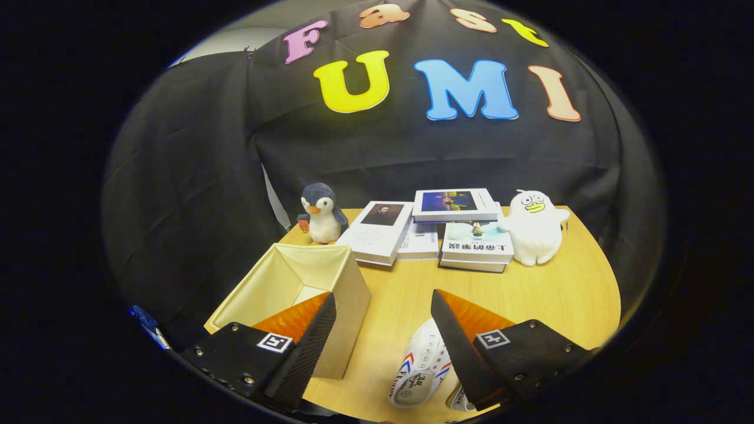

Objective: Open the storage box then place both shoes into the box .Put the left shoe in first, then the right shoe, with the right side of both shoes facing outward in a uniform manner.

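Gripper [383, 330] wide open, nothing held, hanging above the table [548, 300]. Box [306, 294] sits at my left finger, top open, looks empty as far as I see in. Shoe [419, 368] lies low between the fingers, against the right one; a second shoe [460, 401] peeks just beside it. I judge canvas shoes light and soft-sided, soles stiffer; I'd pinch the heel collar or side wall, not the laces.
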The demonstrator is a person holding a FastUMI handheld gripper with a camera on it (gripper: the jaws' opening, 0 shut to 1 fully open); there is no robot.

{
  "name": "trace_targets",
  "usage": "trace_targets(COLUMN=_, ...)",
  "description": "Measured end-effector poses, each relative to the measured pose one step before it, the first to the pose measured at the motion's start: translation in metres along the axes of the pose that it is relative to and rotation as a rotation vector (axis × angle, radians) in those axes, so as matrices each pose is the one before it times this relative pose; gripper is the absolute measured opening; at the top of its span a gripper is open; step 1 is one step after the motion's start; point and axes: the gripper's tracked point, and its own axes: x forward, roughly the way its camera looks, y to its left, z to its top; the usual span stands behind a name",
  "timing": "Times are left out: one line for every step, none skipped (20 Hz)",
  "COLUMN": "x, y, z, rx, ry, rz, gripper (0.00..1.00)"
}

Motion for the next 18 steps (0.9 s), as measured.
trace_targets(x=0.00187, y=-0.00836, z=-0.00643, rx=0.00572, ry=0.01564, rz=-0.01171, gripper=0.98)
trace_targets(x=0.00202, y=-0.00511, z=-0.00795, rx=0.01179, ry=0.01509, rz=-0.00466, gripper=0.98)
trace_targets(x=0.00216, y=-0.00538, z=-0.0082, rx=0.01908, ry=0.0175, rz=-0.0021, gripper=0.98)
trace_targets(x=0.00374, y=-0.00708, z=-0.00958, rx=0.02203, ry=0.02006, rz=0.00097, gripper=0.98)
trace_targets(x=0.00249, y=-0.00543, z=-0.00732, rx=0.01661, ry=0.0164, rz=-0.00191, gripper=0.98)
trace_targets(x=0.00216, y=-0.00636, z=-0.00718, rx=0.01124, ry=0.01683, rz=-0.00232, gripper=0.98)
trace_targets(x=0.00409, y=-0.00608, z=-0.00621, rx=0.00765, ry=0.01564, rz=-0.00529, gripper=0.98)
trace_targets(x=0.0035, y=-0.00452, z=-0.00703, rx=0.00904, ry=0.01807, rz=-0.00489, gripper=0.98)
trace_targets(x=0.00275, y=-0.00489, z=-0.00703, rx=0.01056, ry=0.01838, rz=-0.00232, gripper=0.98)
trace_targets(x=0.0035, y=-0.00453, z=-0.00658, rx=0.01081, ry=0.01792, rz=-0.00088, gripper=0.98)
trace_targets(x=0.00377, y=-0.00397, z=-0.00718, rx=0.01039, ry=0.01953, rz=-0.00197, gripper=0.97)
trace_targets(x=0.00448, y=-0.00225, z=-0.00535, rx=0.0072, ry=0.01685, rz=-0.00163, gripper=0.97)
trace_targets(x=0.00405, y=-0.00361, z=-0.00537, rx=0.00554, ry=0.01629, rz=-0.00181, gripper=0.97)
trace_targets(x=0.00455, y=-0.00289, z=-0.00779, rx=0.00715, ry=0.02124, rz=-0.00031, gripper=0.97)
trace_targets(x=0.00337, y=-0.00145, z=-0.00523, rx=0.00707, ry=0.01087, rz=0.00468, gripper=0.97)
trace_targets(x=0.00234, y=-0.00224, z=-0.00392, rx=0.00617, ry=0.01024, rz=0.00291, gripper=0.95)
trace_targets(x=0.00352, y=-0.00193, z=-0.0039, rx=0.00499, ry=0.01201, rz=-0.0043, gripper=0.95)
trace_targets(x=0.00256, y=-0.00386, z=-0.00464, rx=0.0046, ry=0.01101, rz=-0.00368, gripper=0.95)
